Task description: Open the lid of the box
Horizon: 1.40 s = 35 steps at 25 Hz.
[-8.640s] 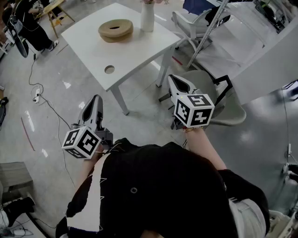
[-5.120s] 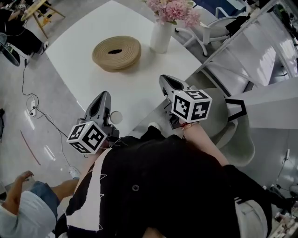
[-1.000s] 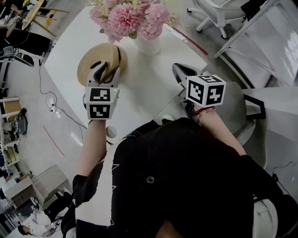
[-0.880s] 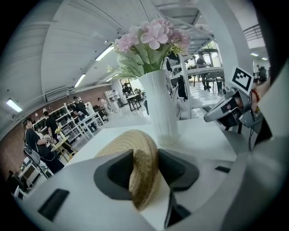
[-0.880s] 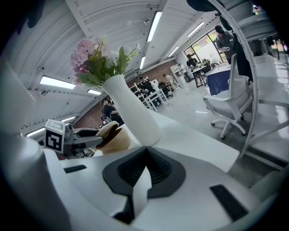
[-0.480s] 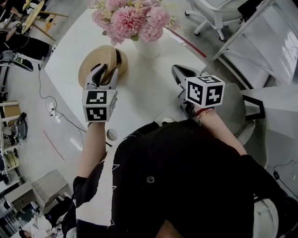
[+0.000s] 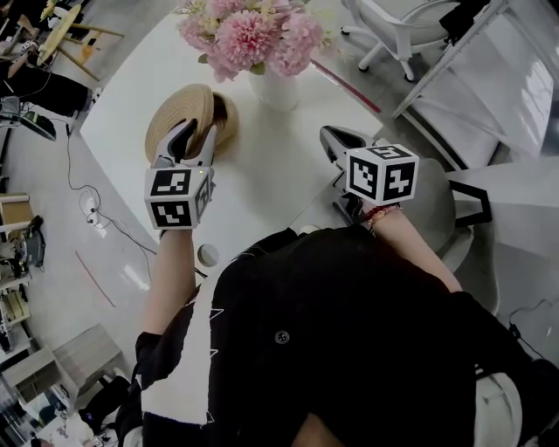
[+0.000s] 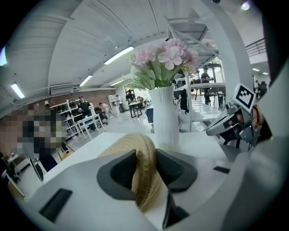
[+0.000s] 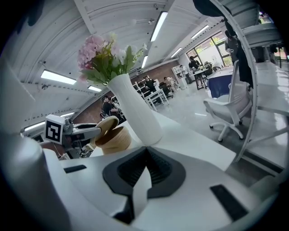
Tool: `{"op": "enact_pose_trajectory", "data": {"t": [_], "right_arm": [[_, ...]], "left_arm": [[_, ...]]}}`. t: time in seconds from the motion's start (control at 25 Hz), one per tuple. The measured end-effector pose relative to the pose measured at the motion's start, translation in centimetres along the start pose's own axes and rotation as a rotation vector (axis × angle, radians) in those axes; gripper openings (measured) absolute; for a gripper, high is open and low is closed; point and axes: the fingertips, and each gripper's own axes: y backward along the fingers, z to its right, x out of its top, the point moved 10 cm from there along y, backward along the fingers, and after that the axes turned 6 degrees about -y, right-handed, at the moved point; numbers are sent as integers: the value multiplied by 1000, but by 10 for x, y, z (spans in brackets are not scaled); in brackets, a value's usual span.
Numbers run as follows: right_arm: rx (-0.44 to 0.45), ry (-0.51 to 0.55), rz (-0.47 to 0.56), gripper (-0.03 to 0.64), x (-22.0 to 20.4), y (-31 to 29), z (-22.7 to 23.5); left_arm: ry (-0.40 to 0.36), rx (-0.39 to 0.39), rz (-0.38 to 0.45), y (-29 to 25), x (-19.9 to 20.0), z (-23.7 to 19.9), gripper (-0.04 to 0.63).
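A round woven box (image 9: 114, 140) stands on the white table (image 7: 262, 166) beside a white vase (image 7: 275, 87). Its woven lid (image 7: 179, 118) is tilted up off the box on the near side. My left gripper (image 7: 196, 131) has the lid's rim (image 8: 142, 153) between its pads, and its jaws are closing on it. The right gripper view shows the lid (image 9: 103, 125) raised at an angle above the box, held by the left gripper (image 9: 90, 131). My right gripper (image 7: 330, 135) hovers over the table's right edge, apart from the box, shut with nothing in it.
The vase holds pink flowers (image 7: 249, 35) just behind the box. A white swivel chair (image 7: 384, 26) stands beyond the table's far right corner. There is a small round hole (image 7: 208, 255) in the table near my body. People sit at desks in the background.
My left gripper has drawn a little back toward me with the lid's rim between its jaws, and the lid has tipped slightly further. The right gripper has barely moved.
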Motion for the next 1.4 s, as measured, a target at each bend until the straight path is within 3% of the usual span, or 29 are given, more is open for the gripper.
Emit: {"op": "enact_pose_trajectory", "data": {"t": [1.2, 1.4], "right_arm": [[-6, 50, -5, 5, 0, -15, -54], [-8, 63, -5, 5, -1, -17, -64]], "left_arm": [[159, -15, 182, 45, 3, -41, 126], [224, -15, 230, 55, 0, -50, 123]]}}
